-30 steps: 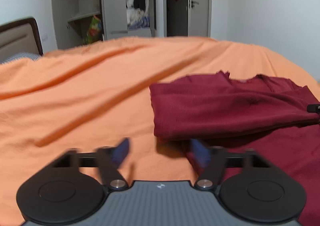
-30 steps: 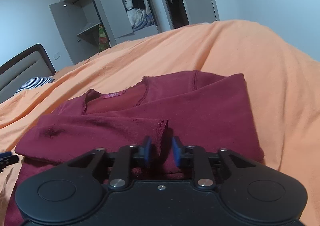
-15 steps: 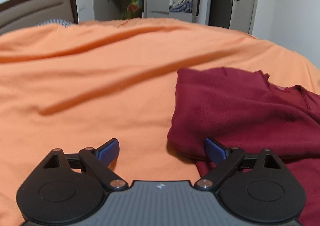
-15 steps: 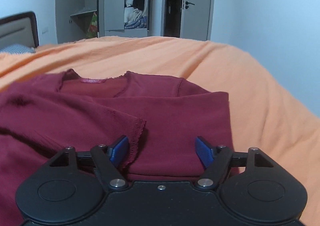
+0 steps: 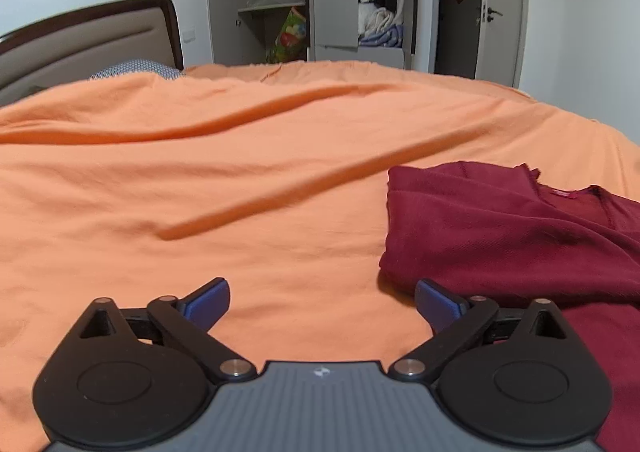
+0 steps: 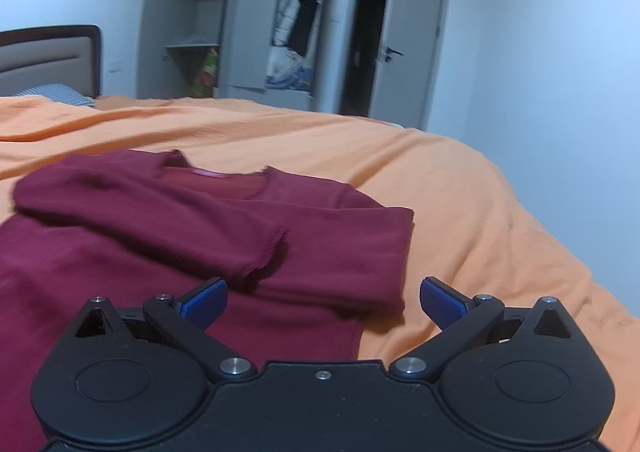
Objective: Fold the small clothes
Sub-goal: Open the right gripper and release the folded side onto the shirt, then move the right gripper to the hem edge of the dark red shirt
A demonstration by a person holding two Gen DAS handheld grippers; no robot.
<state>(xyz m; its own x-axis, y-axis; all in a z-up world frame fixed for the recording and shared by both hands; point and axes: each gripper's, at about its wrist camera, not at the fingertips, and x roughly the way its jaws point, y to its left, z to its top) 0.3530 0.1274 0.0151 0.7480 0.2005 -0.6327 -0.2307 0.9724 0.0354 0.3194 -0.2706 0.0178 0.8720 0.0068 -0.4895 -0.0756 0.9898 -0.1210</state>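
Lying on the orange bed (image 5: 248, 187) with both sleeves folded across its body, the maroon top (image 6: 224, 236) could slip unfolded if the spread-apart, empty left tool (image 5: 322, 298) and right tool (image 6: 323, 296) snag one loose layer.

Each black tool (image 5: 322, 302) bears blue fingertips (image 6: 202, 300), silver screws.

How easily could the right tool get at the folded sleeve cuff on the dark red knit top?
Probably easily. The right tool is open, holds nothing, and hovers just short of the sleeve cuff, which lies on top of the dark red knit top with nothing over it or between them.
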